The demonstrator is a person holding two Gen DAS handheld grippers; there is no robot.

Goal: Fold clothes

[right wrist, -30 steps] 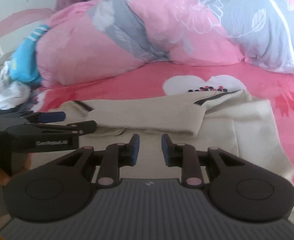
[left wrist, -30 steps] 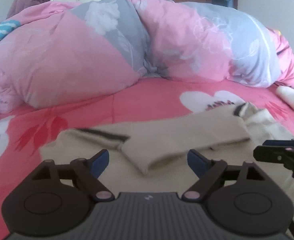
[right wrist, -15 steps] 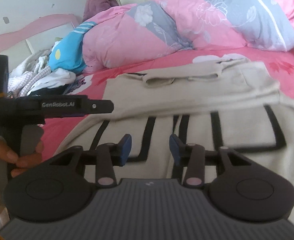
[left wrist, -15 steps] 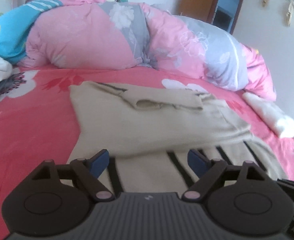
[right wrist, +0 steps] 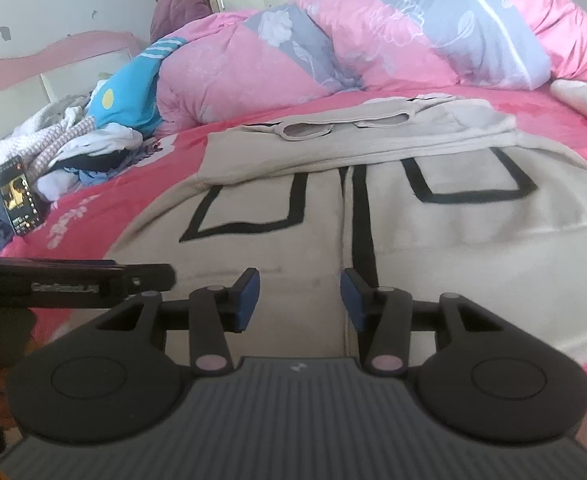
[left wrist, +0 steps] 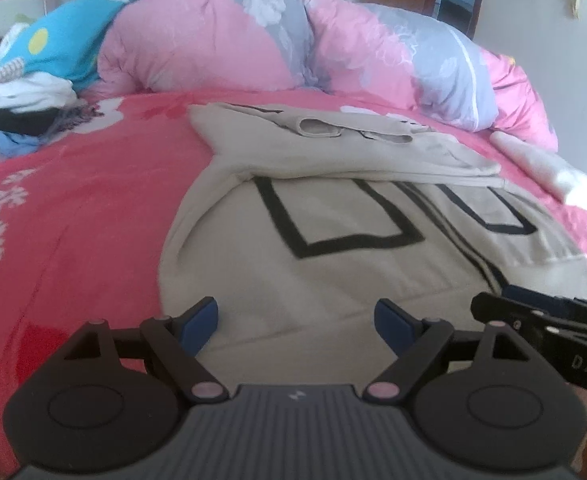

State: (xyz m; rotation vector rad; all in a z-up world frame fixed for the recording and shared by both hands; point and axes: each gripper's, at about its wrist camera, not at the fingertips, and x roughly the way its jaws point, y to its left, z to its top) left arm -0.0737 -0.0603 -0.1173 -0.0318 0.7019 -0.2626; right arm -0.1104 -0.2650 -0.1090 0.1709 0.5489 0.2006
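Beige garment laid on bed, both grippers empty above its near hem.

The beige garment [left wrist: 353,208] lies flat on the red bedsheet [left wrist: 73,200], sleeves folded across its far end, just short of the pink quilt [right wrist: 333,48]. Left gripper [left wrist: 296,322] stands wide open over the garment's near edge; right gripper [right wrist: 299,296] is partly open, gripping nothing, over the centre black stripe.

Black hand-held gripper [left wrist: 296,322], blue pads [left wrist: 199,324], pink pivot pins.
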